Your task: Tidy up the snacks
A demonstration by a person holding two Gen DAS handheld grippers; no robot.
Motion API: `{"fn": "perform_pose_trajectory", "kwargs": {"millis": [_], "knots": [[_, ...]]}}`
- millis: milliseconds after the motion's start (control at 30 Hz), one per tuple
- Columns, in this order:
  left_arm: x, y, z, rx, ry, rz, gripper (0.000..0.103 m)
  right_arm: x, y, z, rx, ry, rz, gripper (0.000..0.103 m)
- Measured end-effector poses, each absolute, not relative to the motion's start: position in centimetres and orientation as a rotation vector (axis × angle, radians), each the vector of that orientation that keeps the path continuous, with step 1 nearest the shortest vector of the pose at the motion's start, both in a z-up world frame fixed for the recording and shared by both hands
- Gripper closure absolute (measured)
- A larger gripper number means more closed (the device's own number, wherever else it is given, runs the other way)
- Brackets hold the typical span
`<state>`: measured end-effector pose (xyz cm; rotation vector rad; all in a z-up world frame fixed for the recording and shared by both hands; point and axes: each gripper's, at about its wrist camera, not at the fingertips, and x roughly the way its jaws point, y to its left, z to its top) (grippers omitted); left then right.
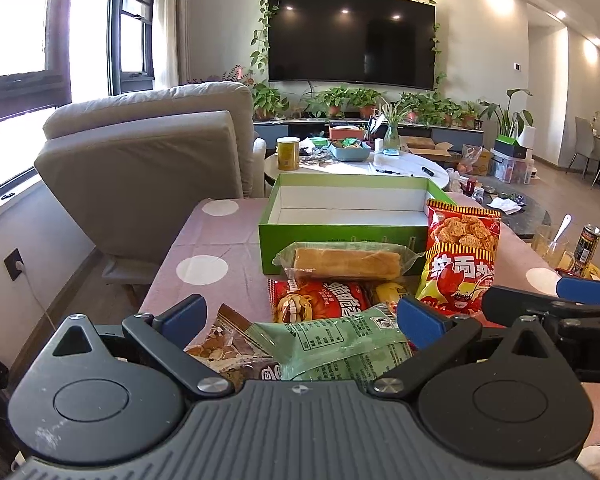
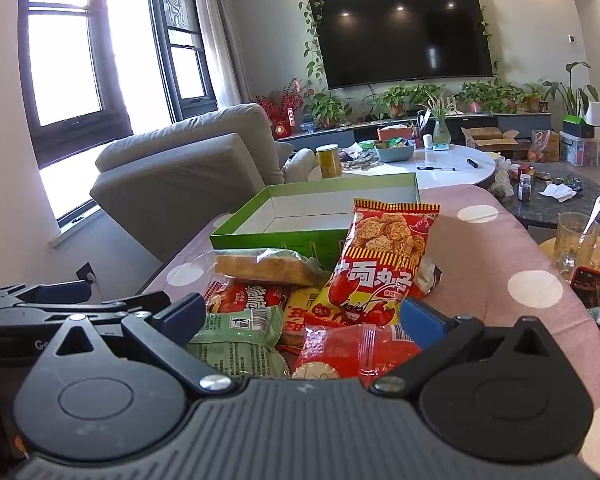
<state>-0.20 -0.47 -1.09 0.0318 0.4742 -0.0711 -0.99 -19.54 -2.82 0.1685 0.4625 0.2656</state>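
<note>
Left gripper, black plastic linkage with blue rubbery pads, jaws spread wide, nothing between them; it hovers low over a heap of snack packets on a pink cloth-covered table with white polka dots. Right gripper, same build, also spread wide and empty, just beside the left one, pads above the near edge of the heap. Nearest the left gripper: a crinkled pale-green plastic packet with printed text, glossy and creased, partly over a clear cellophane bag of brown nut pieces. Behind these a shiny red foil packet with a cartoon face lies flat, and on it a soft rectangular bread loaf in a clear wrapper with green trim, touching the box front. A tall red-and-yellow crinkle-edged snack bag with a crayfish print leans upright against the right front corner of the box. In the right wrist view a translucent red plastic packet lies closest, between the pads. The shallow rectangular green cardboard box with white lining sits open behind the heap, interior bare. To the right, a clear glass mug holding a metal spoon.
</note>
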Motion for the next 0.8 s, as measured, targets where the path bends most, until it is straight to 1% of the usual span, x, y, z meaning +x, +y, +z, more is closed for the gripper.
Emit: {"fn": "perform_pose_trajectory", "kwargs": {"millis": [800], "knots": [[-0.3,0.5,-2.4,0.058,0.511,-0.069,0.002,-0.4,-18.8,-2.7,0.185,0.487,0.313,0.021]]}}
